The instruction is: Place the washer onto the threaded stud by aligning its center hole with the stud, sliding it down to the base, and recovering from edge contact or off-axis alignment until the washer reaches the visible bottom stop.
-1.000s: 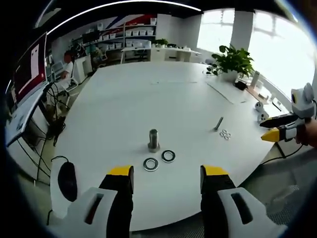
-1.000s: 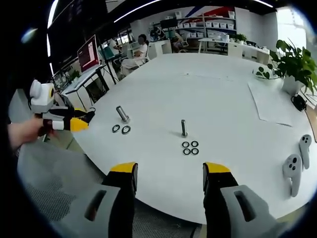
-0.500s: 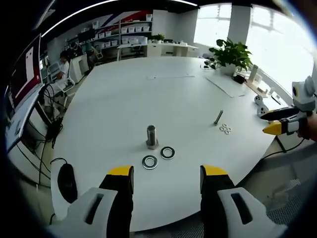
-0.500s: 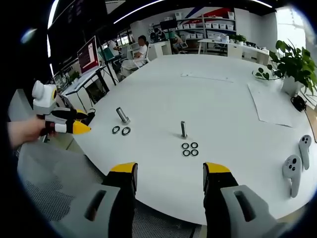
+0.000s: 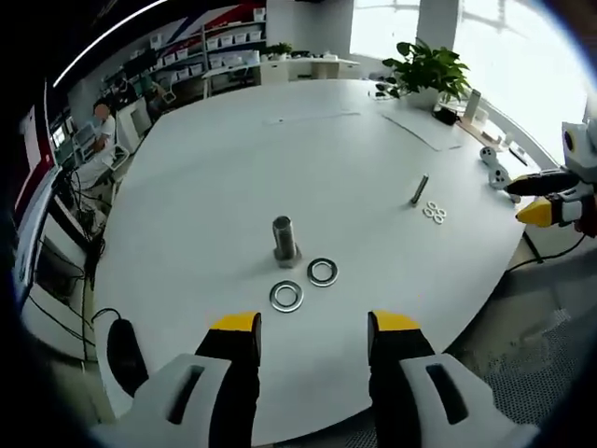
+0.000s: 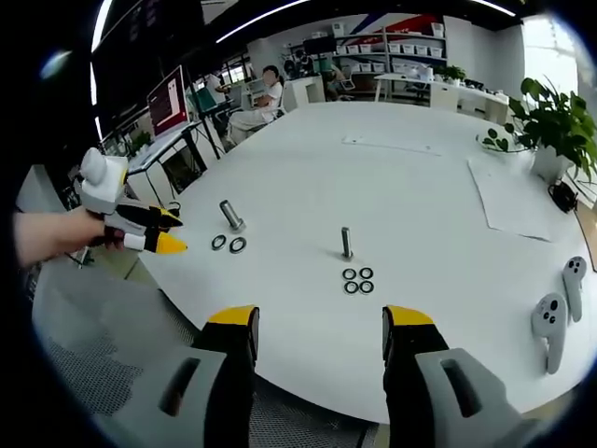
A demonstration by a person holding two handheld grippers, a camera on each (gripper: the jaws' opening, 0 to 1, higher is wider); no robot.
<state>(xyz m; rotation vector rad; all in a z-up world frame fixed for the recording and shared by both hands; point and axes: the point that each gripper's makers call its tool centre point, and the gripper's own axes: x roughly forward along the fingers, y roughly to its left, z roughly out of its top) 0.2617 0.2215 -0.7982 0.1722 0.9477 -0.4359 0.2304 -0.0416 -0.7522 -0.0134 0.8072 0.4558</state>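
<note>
A thick threaded stud (image 5: 284, 240) stands upright on the white table (image 5: 233, 177), with two large washers (image 5: 286, 296) (image 5: 323, 273) flat in front of it. My left gripper (image 5: 314, 327) hangs open just short of them, nothing between its jaws. A thin stud (image 6: 346, 243) stands further along the table, with several small washers (image 6: 357, 280) lying beside it. My right gripper (image 6: 320, 322) is open over the table edge, short of that group. The left gripper (image 6: 171, 233) also shows near the thick stud (image 6: 230, 216), and the right gripper (image 5: 520, 199) off the table's right edge.
A black mouse (image 5: 119, 341) lies by the near left edge. Two white controllers (image 6: 555, 313) rest at the right edge. A potted plant (image 6: 555, 121) and a paper sheet (image 6: 508, 191) sit further back. People sit at desks (image 6: 266, 89) beyond the table.
My left gripper has moved forward and higher over the table edge, closer to the thick stud and its washers. The right gripper has barely moved. Nothing was picked up.
</note>
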